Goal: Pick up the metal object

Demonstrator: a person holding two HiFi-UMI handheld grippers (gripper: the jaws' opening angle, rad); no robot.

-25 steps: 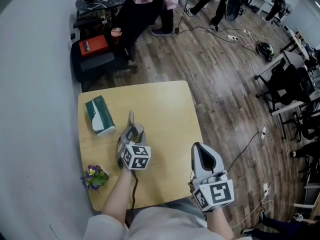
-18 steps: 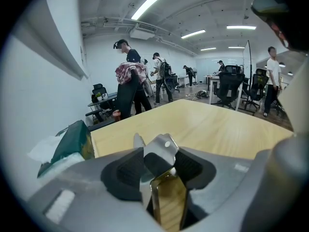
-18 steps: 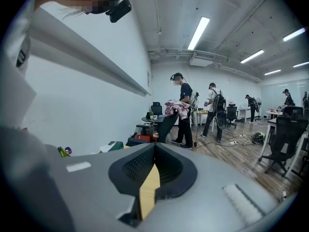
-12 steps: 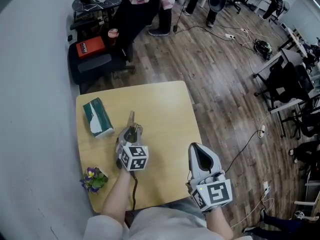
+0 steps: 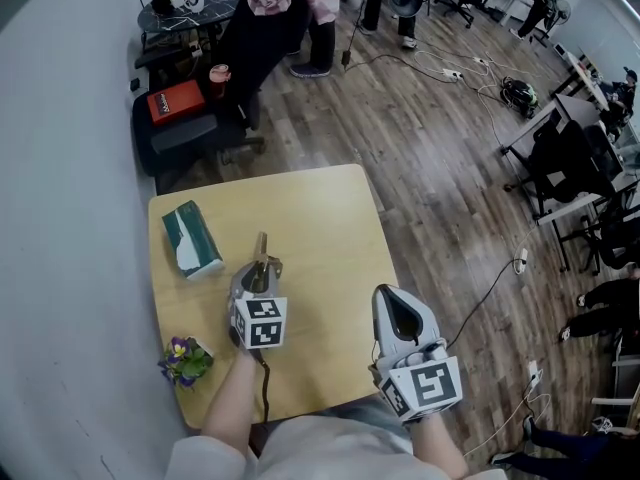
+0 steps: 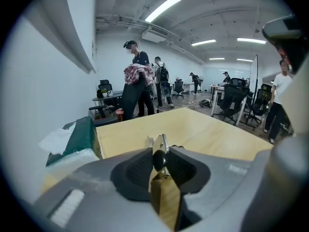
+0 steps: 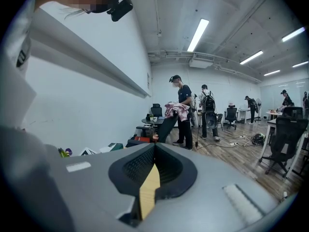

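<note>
The metal object (image 5: 261,247), a thin flat silvery piece, sticks out forward from my left gripper (image 5: 259,265) over the middle of the wooden table (image 5: 330,218). In the left gripper view the metal object (image 6: 162,147) stands edge-on between the black pads (image 6: 141,167), which touch it on both sides. The jaws are closing on it. My right gripper (image 5: 394,296) hovers at the table's front right edge. Its jaws are shut with nothing between them, as the right gripper (image 7: 154,149) view shows.
A green tissue box (image 5: 193,238) lies at the table's left side and a small pot of purple flowers (image 5: 186,358) at the front left corner. Beyond the table are a black chair (image 5: 195,123), standing people and cables on the wood floor (image 5: 440,148).
The left jaws have drawn in onto the metal object; the left gripper has stayed almost where it was. The right gripper has hardly moved.
</note>
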